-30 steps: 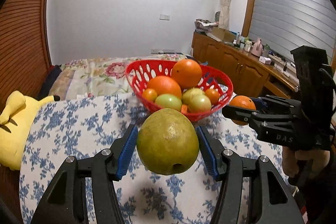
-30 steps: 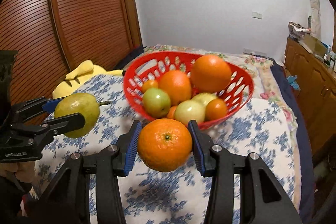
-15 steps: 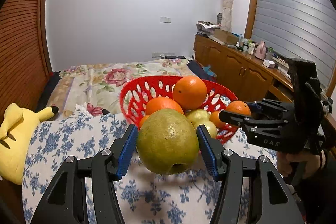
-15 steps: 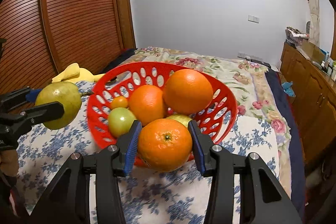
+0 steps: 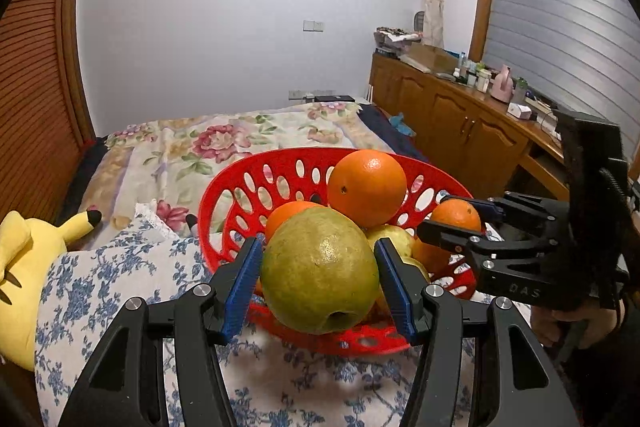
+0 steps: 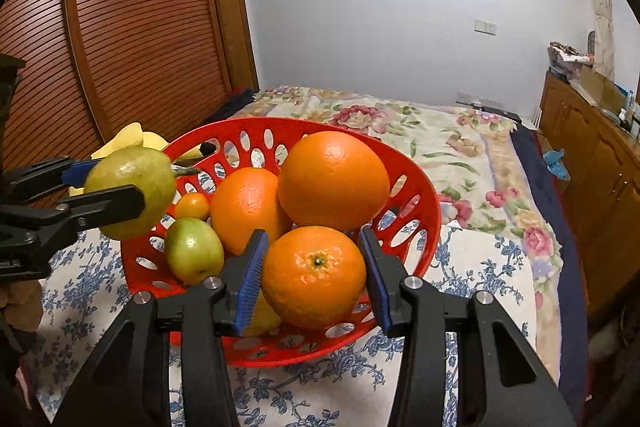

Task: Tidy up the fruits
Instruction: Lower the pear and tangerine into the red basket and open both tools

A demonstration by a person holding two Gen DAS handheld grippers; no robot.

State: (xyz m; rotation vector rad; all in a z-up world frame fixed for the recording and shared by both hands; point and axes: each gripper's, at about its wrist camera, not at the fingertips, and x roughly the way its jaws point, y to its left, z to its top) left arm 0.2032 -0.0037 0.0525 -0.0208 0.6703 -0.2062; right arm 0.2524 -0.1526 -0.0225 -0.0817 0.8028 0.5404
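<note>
My left gripper (image 5: pixel 319 273) is shut on a large yellow-green pear (image 5: pixel 320 269), held over the near rim of the red slotted basket (image 5: pixel 240 195). My right gripper (image 6: pixel 314 277) is shut on a small orange (image 6: pixel 314 275), above the basket's (image 6: pixel 424 211) near side. Each gripper shows in the other view: the right one (image 5: pixel 452 221) with its orange (image 5: pixel 456 215) at the basket's right edge, the left one (image 6: pixel 120 195) with the pear (image 6: pixel 134 183) at its left edge. Inside lie two big oranges (image 6: pixel 334 179), a green fruit (image 6: pixel 194 251) and smaller fruit.
The basket stands on a blue-flowered white cloth (image 5: pixel 100 279) over a bed with a floral quilt (image 5: pixel 224 143). A yellow plush toy (image 5: pixel 24 267) lies at the left. Wooden slatted doors (image 6: pixel 132 27) stand left, a wooden sideboard (image 5: pixel 460 119) right. A person's hand (image 5: pixel 576 319) grips the right tool.
Both grippers have moved forward toward the basket with their fruit; the pear and the orange now hang over the basket's near edges instead of over the cloth.
</note>
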